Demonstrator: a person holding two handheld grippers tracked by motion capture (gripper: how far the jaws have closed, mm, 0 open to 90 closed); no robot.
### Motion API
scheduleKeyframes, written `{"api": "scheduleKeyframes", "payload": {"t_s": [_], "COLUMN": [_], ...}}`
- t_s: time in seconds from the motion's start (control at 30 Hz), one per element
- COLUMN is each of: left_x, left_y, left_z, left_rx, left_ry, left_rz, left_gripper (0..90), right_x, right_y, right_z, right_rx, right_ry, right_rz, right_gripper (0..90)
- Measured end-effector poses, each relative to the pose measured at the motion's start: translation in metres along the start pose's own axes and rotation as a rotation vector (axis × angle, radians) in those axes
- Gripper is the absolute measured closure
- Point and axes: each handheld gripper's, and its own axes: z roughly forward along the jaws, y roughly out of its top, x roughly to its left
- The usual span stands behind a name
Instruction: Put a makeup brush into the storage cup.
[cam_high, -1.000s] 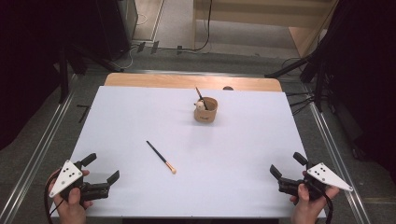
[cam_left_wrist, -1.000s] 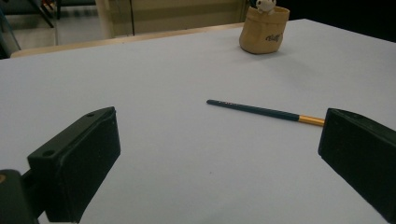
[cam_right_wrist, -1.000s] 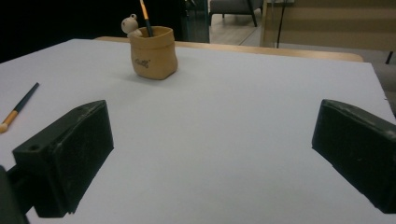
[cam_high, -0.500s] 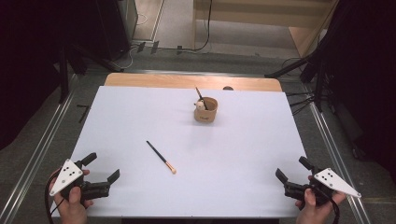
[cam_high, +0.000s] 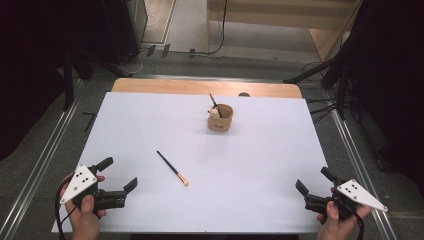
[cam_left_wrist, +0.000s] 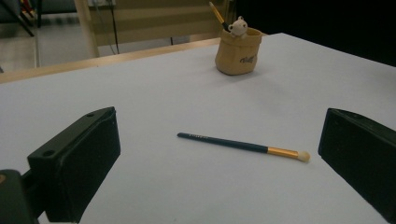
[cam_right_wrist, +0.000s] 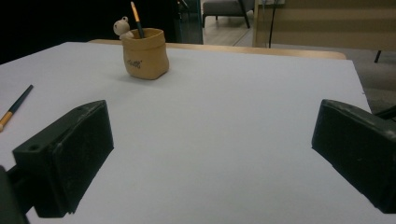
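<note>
**Two released grippers at the near corners of a white counter**

A white counter (cam_high: 150, 125) fills the scene. At its near left corner, a hand holds the left hand-held gripper (cam_high: 119, 176), jaws spread apart and empty. At the near right corner, the right hand-held gripper (cam_high: 312, 180) is likewise spread and empty. Between them, closer to the left one, a dark brush (cam_high: 172, 168) with a gold ferrule and pale tip lies flat on the counter. Well beyond it, toward the far edge, stands a tan pot (cam_high: 220, 118) holding a second brush (cam_high: 214, 103) and a small bear figure (cam_left_wrist: 238, 25).
</note>
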Motion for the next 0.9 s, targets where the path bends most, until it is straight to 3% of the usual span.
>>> {"api": "scheduleKeyframes", "payload": {"t_s": [0.27, 0.57, 0.9], "left_x": [-0.006, -0.012, -0.018], "left_y": [0.011, 0.022, 0.031], "left_z": [0.019, 0.041, 0.07], "left_rx": [0.011, 0.031, 0.091], "left_ry": [-0.043, -0.119, -0.235], "left_rz": [0.007, 0.006, 0.034], "left_gripper": [0.0, 0.0, 0.0], "right_x": [0.0, 0.001, 0.004], "right_y": [-0.002, -0.001, -0.002], "right_z": [0.005, 0.002, 0.004], "right_rx": [0.016, 0.012, 0.026], "right_ry": [0.014, 0.008, 0.012], "right_rz": [-0.002, -0.005, -0.019], "right_gripper": [0.0, 0.0, 0.0]}}
